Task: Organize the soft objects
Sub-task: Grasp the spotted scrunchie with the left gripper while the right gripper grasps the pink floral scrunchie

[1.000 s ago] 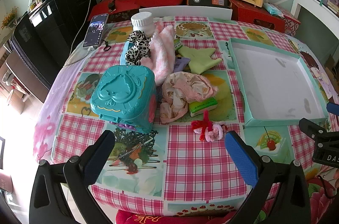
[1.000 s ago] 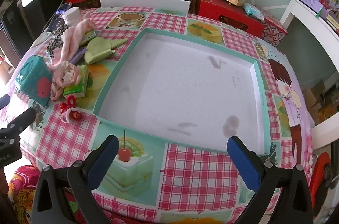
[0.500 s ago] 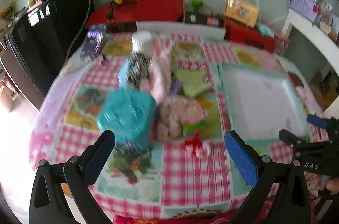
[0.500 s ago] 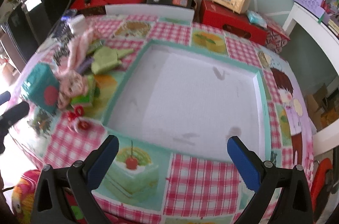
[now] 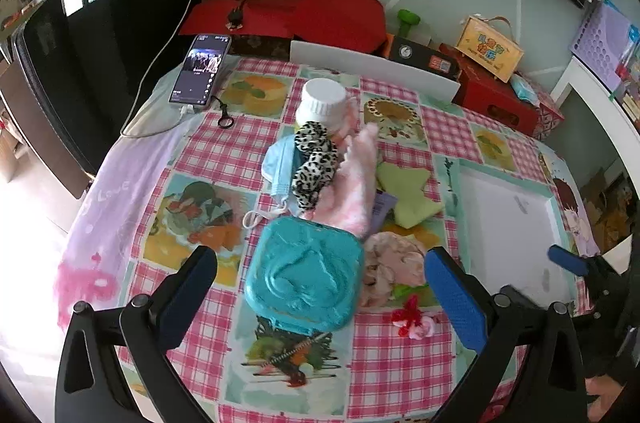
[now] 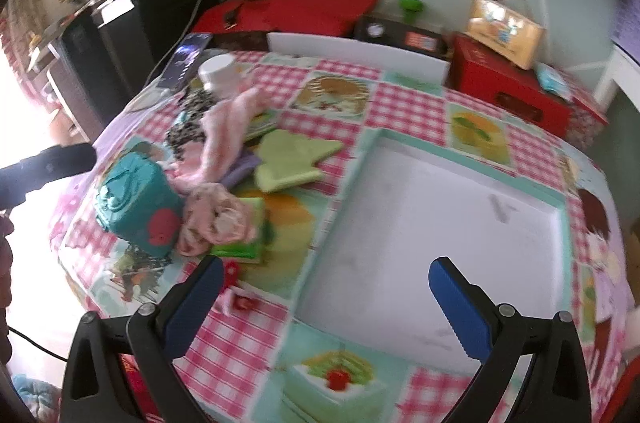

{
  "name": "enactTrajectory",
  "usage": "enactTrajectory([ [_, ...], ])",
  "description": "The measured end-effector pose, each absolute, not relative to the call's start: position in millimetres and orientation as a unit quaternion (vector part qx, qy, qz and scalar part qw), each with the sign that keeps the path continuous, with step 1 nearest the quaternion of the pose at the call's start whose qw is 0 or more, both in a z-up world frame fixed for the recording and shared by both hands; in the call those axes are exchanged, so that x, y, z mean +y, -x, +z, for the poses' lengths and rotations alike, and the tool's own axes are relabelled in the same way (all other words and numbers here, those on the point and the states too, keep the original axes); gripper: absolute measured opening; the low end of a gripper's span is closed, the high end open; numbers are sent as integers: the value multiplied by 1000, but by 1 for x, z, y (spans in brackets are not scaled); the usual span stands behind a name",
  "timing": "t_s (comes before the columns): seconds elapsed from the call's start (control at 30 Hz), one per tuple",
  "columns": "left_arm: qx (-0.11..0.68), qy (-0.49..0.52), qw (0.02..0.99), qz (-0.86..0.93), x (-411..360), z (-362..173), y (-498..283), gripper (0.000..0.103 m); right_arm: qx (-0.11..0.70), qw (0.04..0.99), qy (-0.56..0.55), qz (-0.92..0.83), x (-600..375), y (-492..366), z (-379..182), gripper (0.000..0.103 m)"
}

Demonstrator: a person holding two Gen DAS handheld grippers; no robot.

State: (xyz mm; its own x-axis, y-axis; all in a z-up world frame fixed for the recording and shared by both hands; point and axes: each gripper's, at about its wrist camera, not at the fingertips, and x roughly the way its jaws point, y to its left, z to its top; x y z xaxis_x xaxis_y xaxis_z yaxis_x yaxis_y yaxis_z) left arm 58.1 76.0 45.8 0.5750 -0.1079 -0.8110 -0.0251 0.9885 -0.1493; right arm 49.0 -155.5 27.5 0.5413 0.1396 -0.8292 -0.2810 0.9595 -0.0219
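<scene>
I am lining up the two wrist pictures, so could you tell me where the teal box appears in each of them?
Left wrist: the teal box sits low in the centre, between the open fingers of the left gripper.
Right wrist: it lies at the left, mid-height, beyond the open right gripper.
Shared landmark: the white tray, to the box's right in both.
</scene>
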Motion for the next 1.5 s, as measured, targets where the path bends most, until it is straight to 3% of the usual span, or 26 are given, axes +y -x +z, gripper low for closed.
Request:
enactTrajectory([
  [0.4,516,91,851,-43,99,22,-100,103,495,840,103,197,-91,-79,-17,103],
  [0.77,543,102,833,-44,108,4,-126,103,506,821,130,229,-64,-91,-39,87],
  [0.87,541,108,833,-45,109,3,-130,103,500,821,137,239,-58,-92,-39,79],
  [1.03,541,112,832,-49,107,0,-133,103,502,815,134,256,-55,-90,-41,53],
  [1.13,541,117,831,-50,108,-1,-134,103,506,814,126,257,-57,-90,-43,43],
  [1.5,533,125,835,-52,106,5,-138,101,503,819,82,264,-73,-100,-35,22],
])
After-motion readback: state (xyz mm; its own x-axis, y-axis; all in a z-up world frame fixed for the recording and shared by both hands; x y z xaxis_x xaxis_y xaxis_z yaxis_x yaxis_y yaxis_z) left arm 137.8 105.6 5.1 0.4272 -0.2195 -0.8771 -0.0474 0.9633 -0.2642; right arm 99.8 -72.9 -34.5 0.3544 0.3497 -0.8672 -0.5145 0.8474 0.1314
